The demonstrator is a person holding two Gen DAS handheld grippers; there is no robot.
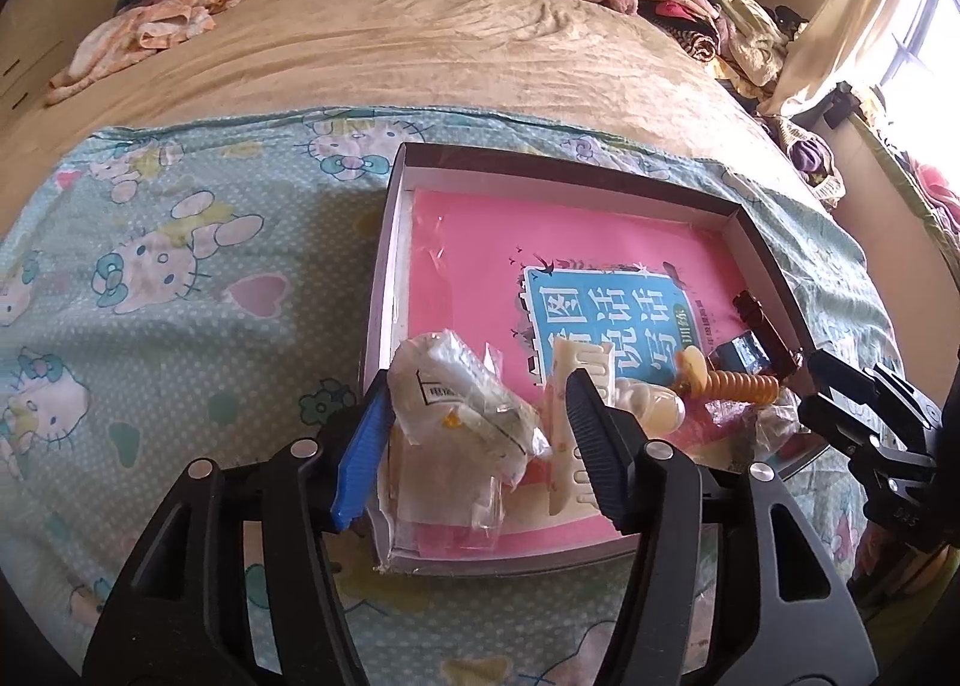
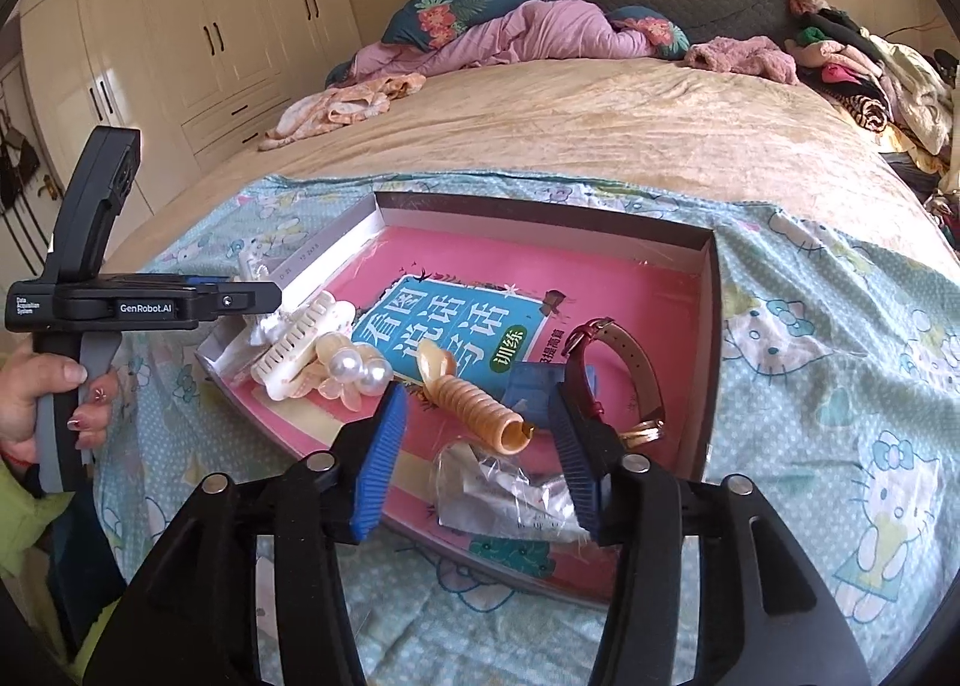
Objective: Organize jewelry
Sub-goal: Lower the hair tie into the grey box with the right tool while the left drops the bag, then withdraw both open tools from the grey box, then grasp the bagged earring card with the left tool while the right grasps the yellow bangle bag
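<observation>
A shallow box [image 1: 570, 167] lined with a pink book lies on the bed. My left gripper [image 1: 477, 386] stands open over its near left corner, a crumpled clear bag [image 1: 456, 404] between its jaws, neither pad pressing it. Beside it lie a white comb clip [image 1: 576, 362] and a pearl flower clip [image 2: 354, 371]. My right gripper [image 2: 478, 395] is open above an orange spiral hair tie [image 2: 480, 404] and a second crumpled bag [image 2: 504, 488], holding nothing. A watch [image 2: 636, 362] with a dark red strap and a small blue piece [image 2: 534, 380] sit by the box's right wall [image 2: 711, 326].
The box rests on a Hello Kitty cloth [image 1: 180, 266] spread over a beige blanket [image 2: 600, 134]. Piled clothes [image 2: 870, 68] line the bed's right side, with bedding at the headboard. A hand [image 2: 36, 386] holds the left gripper's handle. White wardrobes [image 2: 180, 26] stand to the left.
</observation>
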